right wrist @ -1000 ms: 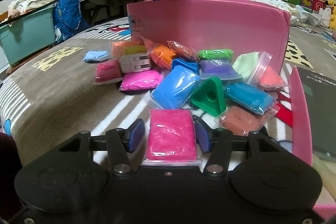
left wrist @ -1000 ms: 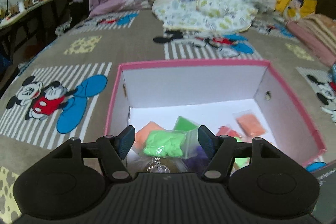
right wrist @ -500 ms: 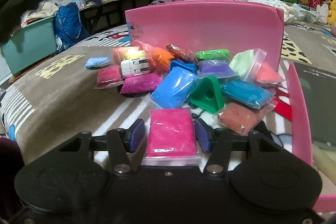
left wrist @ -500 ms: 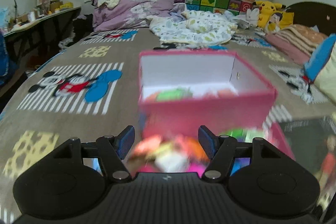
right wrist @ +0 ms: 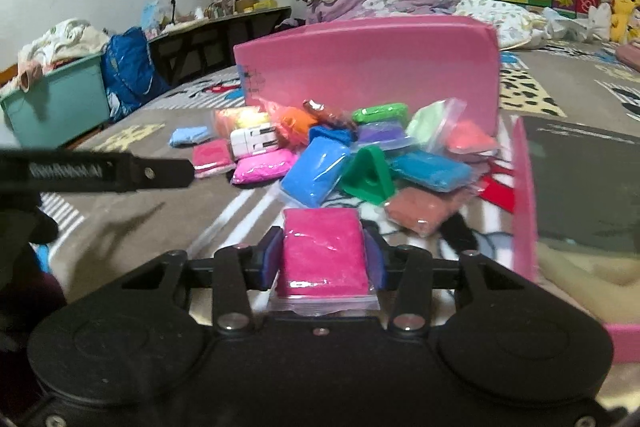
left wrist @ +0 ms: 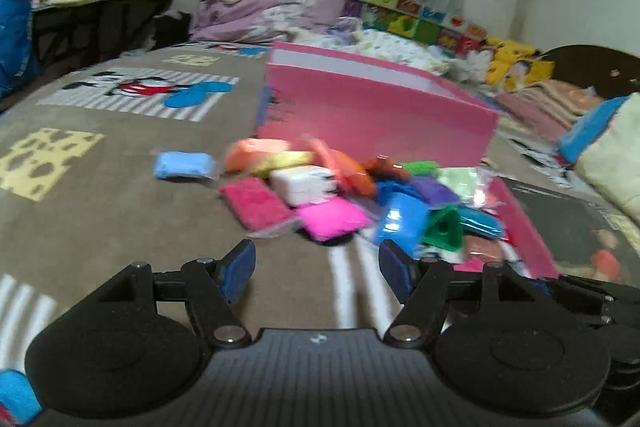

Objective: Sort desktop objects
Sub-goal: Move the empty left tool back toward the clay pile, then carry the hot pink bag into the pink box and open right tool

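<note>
The right gripper (right wrist: 323, 259) clamped a magenta clay bag (right wrist: 323, 253) between its fingers; the clay pile (right wrist: 340, 155) lay at twelve o'clock. The left gripper (left wrist: 316, 265) gaped empty, the pile at one o'clock.

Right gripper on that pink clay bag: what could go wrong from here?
The right gripper is shut on the pink clay bag, whose plastic edge sticks out below the pads; the slick bag may slip while being carried. The pink box stands close behind the pile, so a low swing could knock it. The open left gripper hovers near the magenta bag; the two grippers may collide.
</note>
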The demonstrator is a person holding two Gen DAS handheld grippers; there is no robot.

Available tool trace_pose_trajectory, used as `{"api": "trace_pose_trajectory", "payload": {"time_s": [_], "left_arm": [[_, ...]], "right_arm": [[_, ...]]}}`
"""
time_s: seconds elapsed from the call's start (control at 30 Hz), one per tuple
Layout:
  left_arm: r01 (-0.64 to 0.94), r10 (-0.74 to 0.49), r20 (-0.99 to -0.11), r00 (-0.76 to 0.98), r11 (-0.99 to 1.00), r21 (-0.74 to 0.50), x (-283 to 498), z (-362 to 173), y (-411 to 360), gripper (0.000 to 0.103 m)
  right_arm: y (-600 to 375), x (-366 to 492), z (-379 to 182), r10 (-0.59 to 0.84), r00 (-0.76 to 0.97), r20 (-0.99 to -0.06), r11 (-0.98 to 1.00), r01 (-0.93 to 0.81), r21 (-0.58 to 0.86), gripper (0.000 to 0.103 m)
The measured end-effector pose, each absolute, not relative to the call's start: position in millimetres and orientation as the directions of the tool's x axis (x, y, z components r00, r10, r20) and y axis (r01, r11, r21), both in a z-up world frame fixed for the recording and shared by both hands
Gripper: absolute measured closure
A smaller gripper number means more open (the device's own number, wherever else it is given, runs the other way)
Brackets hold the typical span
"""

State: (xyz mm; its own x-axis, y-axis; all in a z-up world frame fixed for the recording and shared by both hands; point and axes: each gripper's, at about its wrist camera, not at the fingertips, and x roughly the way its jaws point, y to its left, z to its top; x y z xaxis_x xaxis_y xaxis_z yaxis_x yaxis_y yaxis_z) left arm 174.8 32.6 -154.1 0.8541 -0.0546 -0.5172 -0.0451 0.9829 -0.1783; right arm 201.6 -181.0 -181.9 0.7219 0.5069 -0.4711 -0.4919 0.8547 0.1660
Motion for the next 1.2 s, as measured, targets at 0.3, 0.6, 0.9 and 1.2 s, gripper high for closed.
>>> {"api": "trace_pose_trajectory", "payload": {"time_s": [0.3, 0.6, 0.9, 1.2], "left_arm": [[-0.054, -0.021, -0.509, 0.860, 0.990, -0.133, 175.1, -151.9, 21.7, 0.036], [-0.159, 0.038, -0.504, 0.863, 0.967, -0.198, 174.2, -152.4, 40.7, 0.036], [-0.152, 0.063, -0.435, 0.898, 0.973, -0.172, 161.0, -137.8, 36.9, 0.035], [-0.161, 0.073, -0.420, 0.905, 0.971, -0.179, 169.1, -139.4, 35.9, 0.035]], "right_arm": [[-196.4, 179.0, -158.0, 0.448, 0.737, -0.506, 0.883, -0.453, 0.122, 0.060], [-211.4, 198.4, -119.6, 0.400, 0.755, -0.520, 0.913, -0.377, 0.154, 0.060], [-190.8, 237.8, -54.7, 0.451, 0.752, -0.482, 0.881, -0.461, 0.104, 0.060], [-190.7, 308.4, 11.7, 0.497, 0.710, -0.499, 0.827, -0.562, 0.023, 0.060]]}}
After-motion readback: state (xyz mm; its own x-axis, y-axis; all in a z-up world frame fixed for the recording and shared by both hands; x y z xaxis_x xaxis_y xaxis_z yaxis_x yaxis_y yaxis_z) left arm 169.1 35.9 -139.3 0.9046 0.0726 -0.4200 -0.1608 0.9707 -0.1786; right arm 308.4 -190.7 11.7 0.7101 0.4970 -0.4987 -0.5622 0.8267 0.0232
